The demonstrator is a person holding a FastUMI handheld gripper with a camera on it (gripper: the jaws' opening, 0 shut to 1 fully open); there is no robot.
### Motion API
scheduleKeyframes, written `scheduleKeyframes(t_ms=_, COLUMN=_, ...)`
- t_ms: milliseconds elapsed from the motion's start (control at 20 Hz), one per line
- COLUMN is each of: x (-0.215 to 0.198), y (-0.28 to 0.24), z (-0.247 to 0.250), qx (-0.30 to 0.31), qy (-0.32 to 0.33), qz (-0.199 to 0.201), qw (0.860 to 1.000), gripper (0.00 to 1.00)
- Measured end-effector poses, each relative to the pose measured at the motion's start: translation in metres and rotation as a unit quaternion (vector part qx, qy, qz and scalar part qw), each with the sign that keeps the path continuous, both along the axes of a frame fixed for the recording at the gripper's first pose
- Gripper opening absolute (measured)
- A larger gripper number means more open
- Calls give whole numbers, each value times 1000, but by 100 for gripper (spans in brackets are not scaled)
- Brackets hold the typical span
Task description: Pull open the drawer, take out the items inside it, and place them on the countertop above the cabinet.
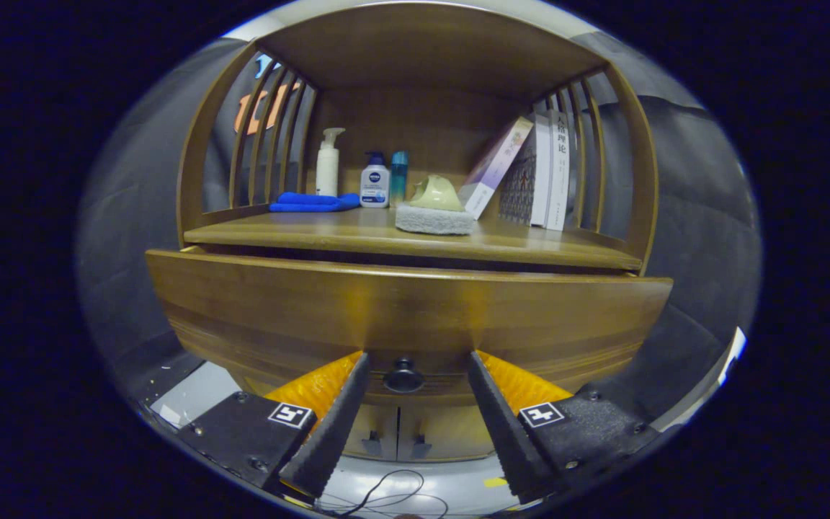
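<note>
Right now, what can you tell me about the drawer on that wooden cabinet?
The drawer has a wide, curved front of glossy brown wood with lighter grain streaks. It looks pulled out a little, its top edge standing forward of the countertop above. A small dark round knob sits low in the middle. The gripper is open, its fingers either side of the knob, not squeezing it. What is inside is hidden.
</note>
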State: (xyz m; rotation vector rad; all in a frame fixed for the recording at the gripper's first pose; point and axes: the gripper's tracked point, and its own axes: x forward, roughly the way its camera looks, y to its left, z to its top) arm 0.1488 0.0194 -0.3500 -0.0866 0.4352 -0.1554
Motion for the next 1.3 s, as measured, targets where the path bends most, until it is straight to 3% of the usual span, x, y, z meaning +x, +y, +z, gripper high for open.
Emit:
scheduleKeyframes(t_ms=700, x=41, y=-8, z=-1, qx=-40, qy=-8, qz=4, qw=999, gripper=93)
scheduleKeyframes(t_ms=1000, x=40, y=-8, z=-3, qx=-50, qy=-10, qz=1, qw=999, gripper=93)
scheduleKeyframes(t_ms=1300, x=39, y=-2, z=22, qx=-52, qy=-34, qz=33, qw=998, gripper=93)
